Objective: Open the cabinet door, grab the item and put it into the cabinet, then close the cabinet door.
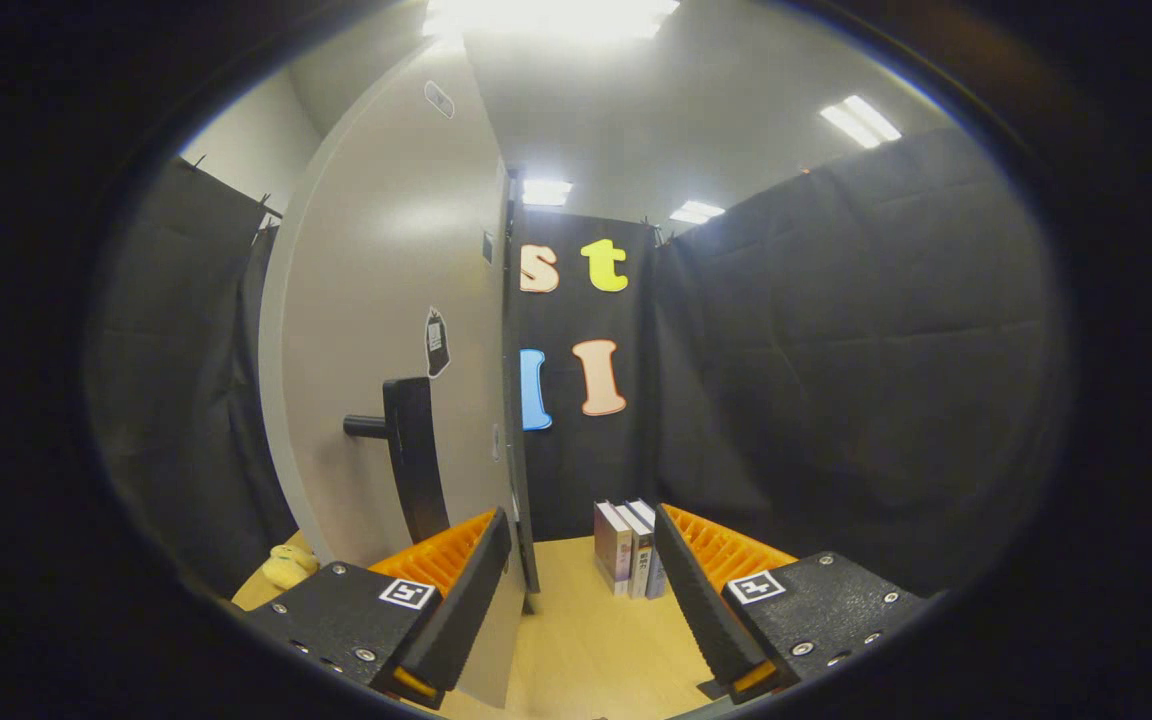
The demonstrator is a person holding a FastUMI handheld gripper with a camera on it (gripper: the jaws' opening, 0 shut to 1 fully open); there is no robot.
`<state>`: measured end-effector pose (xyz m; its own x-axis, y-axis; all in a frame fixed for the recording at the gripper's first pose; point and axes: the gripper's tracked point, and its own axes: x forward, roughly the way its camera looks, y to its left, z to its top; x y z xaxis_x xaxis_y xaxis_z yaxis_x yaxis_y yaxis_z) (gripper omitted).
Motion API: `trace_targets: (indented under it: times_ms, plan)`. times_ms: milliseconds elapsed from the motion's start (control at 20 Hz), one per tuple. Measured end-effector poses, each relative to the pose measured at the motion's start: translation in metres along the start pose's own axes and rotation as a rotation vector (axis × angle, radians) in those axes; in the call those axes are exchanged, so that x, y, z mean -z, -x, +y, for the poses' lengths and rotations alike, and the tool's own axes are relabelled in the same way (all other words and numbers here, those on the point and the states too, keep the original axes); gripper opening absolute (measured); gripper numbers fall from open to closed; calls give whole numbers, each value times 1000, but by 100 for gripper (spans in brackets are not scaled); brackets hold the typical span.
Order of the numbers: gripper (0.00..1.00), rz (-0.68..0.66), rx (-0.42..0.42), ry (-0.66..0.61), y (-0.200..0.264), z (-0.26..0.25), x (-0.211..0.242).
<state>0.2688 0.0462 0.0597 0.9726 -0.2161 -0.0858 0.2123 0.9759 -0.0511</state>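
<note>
The grey cabinet door [386, 300] stands close ahead and to the left, seen at a slant, with a black handle [408, 455] sticking out of its face. Its free edge [516, 480] runs down just inside my left finger [466, 590], so the edge lies between the two fingers. My gripper [581, 520] is open, and the right finger [696, 590] is well clear of the door. A yellow soft toy [288, 566] lies on the wooden table [586, 640], left of the door and beyond the left finger.
Three books [628, 548] stand upright on the table just ahead of the fingers, near the right one. Black cloth walls close the booth at the back, left and right.
</note>
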Motion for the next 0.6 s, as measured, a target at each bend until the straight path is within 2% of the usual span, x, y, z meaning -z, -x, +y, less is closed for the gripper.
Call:
trace_targets:
  times_ms: [300, 600]
  plan:
    - [90, 1, -79, 4, -3, 44, 0]
    - [90, 7, -121, 3, -10, 77, 2]
